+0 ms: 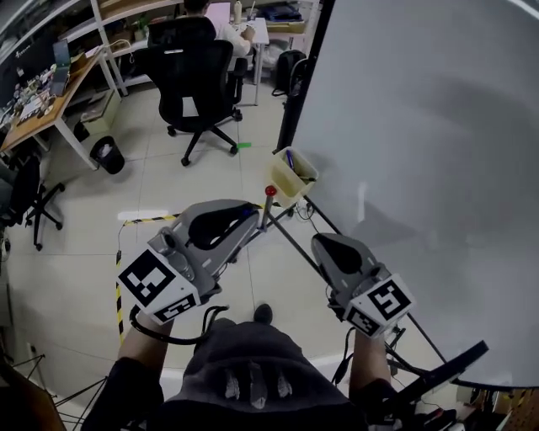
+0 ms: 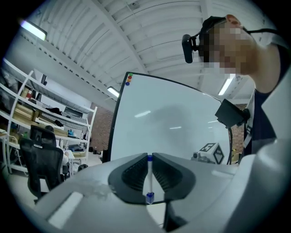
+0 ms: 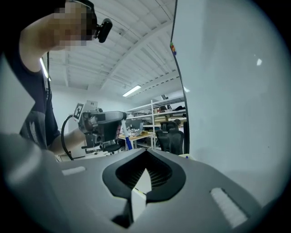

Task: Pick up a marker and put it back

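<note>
Marker (image 2: 149, 181) clamped in left hand-held gripper (image 2: 149, 156), right hand-held gripper (image 3: 146, 151) closed empty, beside whiteboard (image 1: 421, 126) over office floor (image 1: 84, 244).

an open-plan office. a big whiteboard (image 1: 421, 168) on a stand fills one side, with a box (image 1: 285, 181) of markers (image 1: 290, 160) fixed at its left edge. just left of the whiteboard stands a black swivel chair (image 1: 198, 80) on a pale tiled floor (image 1: 168, 181). behind that chair a person (image 1: 221, 21) sits at a desk. further left of the whiteboard are a long wooden desk (image 1: 42, 114) crowded with gear, white shelves (image 1: 118, 38) and a black waste bin (image 1: 107, 154). strip lights (image 2: 32, 30) run along the ribbed ceiling above the whiteboard.
</note>
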The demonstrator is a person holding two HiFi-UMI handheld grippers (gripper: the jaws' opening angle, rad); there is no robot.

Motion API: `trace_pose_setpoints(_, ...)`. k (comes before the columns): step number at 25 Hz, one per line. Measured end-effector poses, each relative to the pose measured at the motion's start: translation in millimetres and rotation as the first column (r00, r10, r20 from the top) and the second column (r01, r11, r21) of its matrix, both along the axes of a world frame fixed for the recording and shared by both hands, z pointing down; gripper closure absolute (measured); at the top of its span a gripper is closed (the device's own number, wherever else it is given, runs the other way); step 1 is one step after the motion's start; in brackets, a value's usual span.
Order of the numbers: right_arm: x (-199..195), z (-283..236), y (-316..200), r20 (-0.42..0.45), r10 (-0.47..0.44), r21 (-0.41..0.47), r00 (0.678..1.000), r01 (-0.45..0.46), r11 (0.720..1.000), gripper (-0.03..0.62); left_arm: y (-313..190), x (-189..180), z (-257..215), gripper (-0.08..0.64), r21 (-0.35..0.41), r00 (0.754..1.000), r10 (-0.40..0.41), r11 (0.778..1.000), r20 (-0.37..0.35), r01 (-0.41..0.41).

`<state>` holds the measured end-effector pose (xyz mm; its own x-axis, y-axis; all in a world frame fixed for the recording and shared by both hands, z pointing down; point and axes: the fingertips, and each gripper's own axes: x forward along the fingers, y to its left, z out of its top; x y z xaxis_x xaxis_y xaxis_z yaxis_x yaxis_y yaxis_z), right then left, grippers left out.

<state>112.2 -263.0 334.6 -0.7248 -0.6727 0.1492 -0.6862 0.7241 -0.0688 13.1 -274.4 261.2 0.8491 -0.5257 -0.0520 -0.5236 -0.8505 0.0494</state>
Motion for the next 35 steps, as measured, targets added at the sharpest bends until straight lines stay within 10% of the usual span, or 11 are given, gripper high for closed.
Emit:
trace_pose_setpoints(8,-2.9,8.9,-70.5,-0.018,-0.037,-0.013,0.999,0.037,0.999,0.591,-85.3,5.5,9.5,0.523,-0.008,1.0,-0.013,1.0,-0.008,0.013)
trace_pose_setpoints(19,-22.1,10.0,-158.4,-0.071,0.121,-0.041,0.99,-0.124,0.991,0.591,-192.4,4.6,42.2,0.523,-0.066,0.984,0.173,0.982,-0.035,-0.175)
trace_pose_setpoints(35,-9.6,42.8,-186.6,-0.08,0.235,-0.127,0.969,-0.244,0.961,0.591,-223.6,44.6,156.7,0.522,-0.126,0.955,0.286,0.953,0.076,-0.275)
